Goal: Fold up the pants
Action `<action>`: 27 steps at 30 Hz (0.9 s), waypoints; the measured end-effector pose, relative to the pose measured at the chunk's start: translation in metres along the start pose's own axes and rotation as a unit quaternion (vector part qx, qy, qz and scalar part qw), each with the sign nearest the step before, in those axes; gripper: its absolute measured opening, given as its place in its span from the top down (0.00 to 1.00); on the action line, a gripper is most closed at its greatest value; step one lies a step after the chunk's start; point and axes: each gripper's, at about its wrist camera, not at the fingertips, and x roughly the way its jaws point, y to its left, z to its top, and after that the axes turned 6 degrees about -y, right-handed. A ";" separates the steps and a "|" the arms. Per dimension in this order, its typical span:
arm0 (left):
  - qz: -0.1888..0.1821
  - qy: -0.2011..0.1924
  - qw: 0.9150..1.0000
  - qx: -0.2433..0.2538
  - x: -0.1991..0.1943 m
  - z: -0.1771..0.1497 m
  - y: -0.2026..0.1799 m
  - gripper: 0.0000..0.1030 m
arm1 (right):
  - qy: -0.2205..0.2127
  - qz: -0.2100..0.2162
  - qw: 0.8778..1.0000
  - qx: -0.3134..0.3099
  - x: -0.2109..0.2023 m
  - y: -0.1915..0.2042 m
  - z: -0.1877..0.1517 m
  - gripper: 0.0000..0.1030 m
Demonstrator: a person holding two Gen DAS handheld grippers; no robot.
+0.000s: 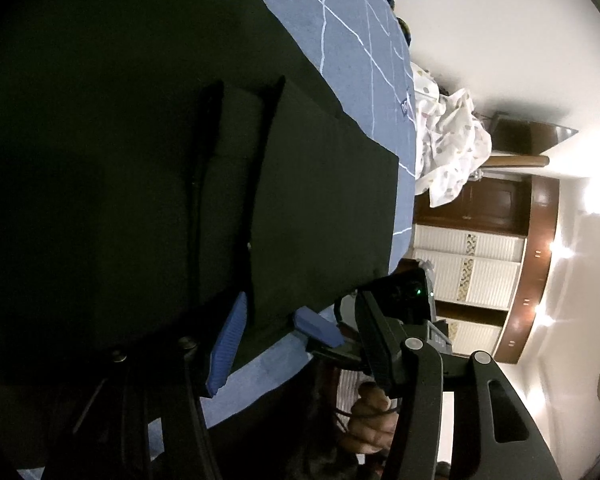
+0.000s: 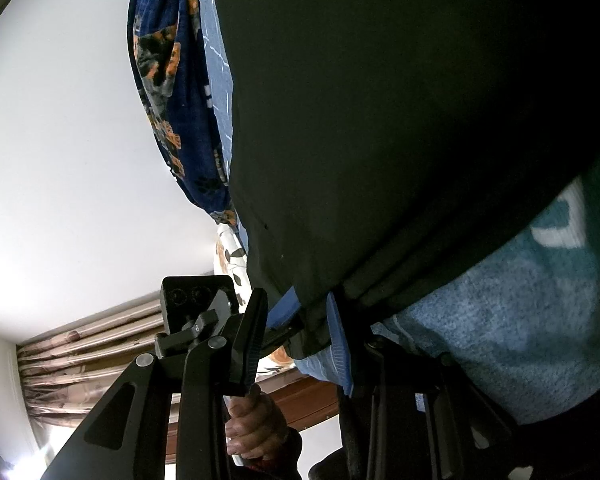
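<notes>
Black pants [image 1: 140,184] lie spread on a blue bed cover [image 1: 352,52]; the views are rolled sideways. My left gripper [image 1: 268,324] has its blue pads either side of the pants' near edge, closed on the fabric. In the right wrist view the pants [image 2: 380,120] fill the upper frame. My right gripper [image 2: 312,320] has its blue pads clamped on the pants' folded edge. The other gripper, held by a hand, shows in each view: in the left wrist view [image 1: 396,308] and in the right wrist view [image 2: 220,320].
A white spotted cloth [image 1: 448,140] lies heaped at the bed's far edge. A dark blue floral blanket [image 2: 168,80] hangs at the bed's side. Brown wardrobe doors [image 1: 484,200] and curtains [image 2: 80,364] stand behind. A teal patterned patch of cover [image 2: 540,300] lies beside the pants.
</notes>
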 end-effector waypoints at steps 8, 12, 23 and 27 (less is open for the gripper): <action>0.006 -0.004 1.000 0.012 -0.003 -0.001 -0.004 0.42 | 0.001 0.000 1.000 0.001 0.000 0.001 0.000 0.74; 0.001 0.000 1.000 -0.005 -0.005 -0.004 0.002 0.42 | 0.001 -0.001 1.000 0.002 0.000 0.000 0.000 0.74; -0.034 0.017 0.998 -0.040 0.010 0.010 0.002 0.27 | 0.002 -0.003 1.000 0.001 0.001 0.000 0.001 0.75; -0.051 -0.002 0.998 -0.045 0.009 0.009 0.004 0.27 | 0.003 -0.005 1.000 -0.001 0.000 -0.001 0.002 0.76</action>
